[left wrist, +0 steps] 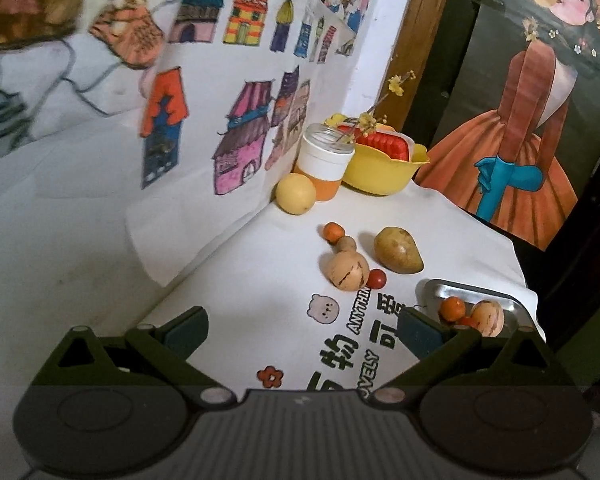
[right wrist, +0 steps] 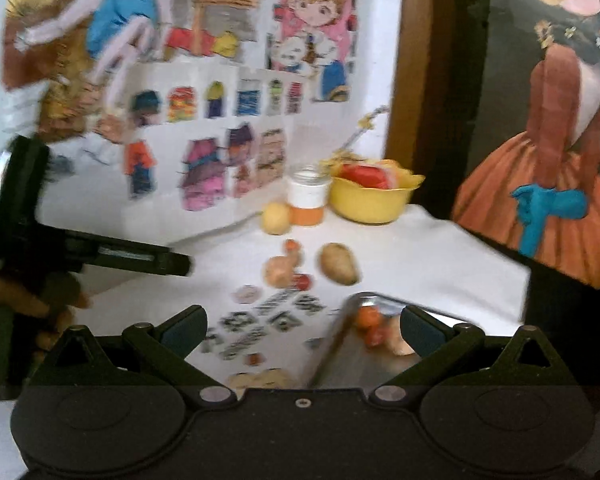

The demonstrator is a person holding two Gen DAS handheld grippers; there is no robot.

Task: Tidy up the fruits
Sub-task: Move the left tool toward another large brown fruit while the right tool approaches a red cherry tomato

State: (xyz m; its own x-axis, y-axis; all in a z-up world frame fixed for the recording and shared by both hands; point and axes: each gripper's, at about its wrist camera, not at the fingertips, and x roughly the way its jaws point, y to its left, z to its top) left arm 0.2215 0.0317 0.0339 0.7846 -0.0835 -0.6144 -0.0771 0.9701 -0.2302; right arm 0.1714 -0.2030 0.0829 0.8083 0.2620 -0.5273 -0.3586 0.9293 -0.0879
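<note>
Several loose fruits (potato (left wrist: 398,255) included) beside metal tray (left wrist: 474,294).

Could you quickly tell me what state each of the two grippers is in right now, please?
Left gripper: open, holding nothing, above the white printed tablecloth.
Right gripper: open, holding nothing, near the shiny metal tray.

We look forward over both jaws, low above the desk (left wrist: 260,280), sharing the fruit and tray (right wrist: 340,332) (right view blurred).
</note>
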